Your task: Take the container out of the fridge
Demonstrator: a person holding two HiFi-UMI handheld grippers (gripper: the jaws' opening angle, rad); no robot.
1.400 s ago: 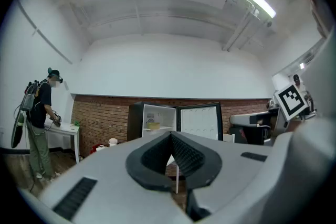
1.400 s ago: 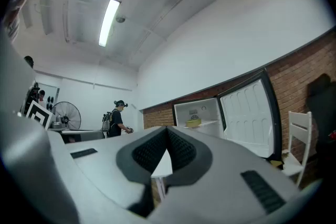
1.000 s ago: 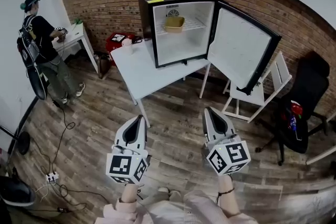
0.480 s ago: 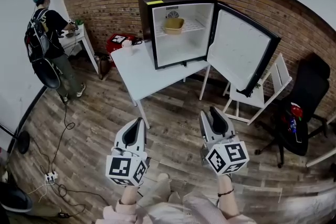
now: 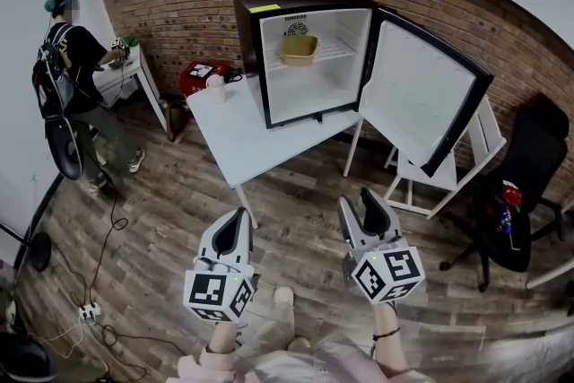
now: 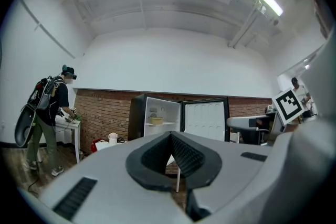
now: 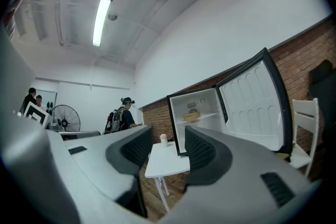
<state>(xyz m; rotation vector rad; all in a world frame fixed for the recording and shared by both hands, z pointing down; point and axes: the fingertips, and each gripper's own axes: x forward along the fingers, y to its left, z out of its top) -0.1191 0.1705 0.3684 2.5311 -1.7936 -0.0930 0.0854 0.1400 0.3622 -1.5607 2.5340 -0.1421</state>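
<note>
Head view: the container (image 5: 299, 49) sits on the fridge's (image 5: 296, 96) upper shelf, well ahead, about midway between the left gripper (image 5: 240, 216) and the right gripper (image 5: 356, 200).
Left gripper view: jaws clenched together, empty.
Right gripper view: jaws opening with nothing between them, the container (image 7: 192, 115) far ahead.

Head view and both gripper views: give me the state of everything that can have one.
Fridge door: swung wide open.
Container: upright on the upper shelf of the fridge.
Left gripper: fingers together, empty.
Right gripper: fingers apart and opening, nothing between them.
Cup: upright on the table.
</note>
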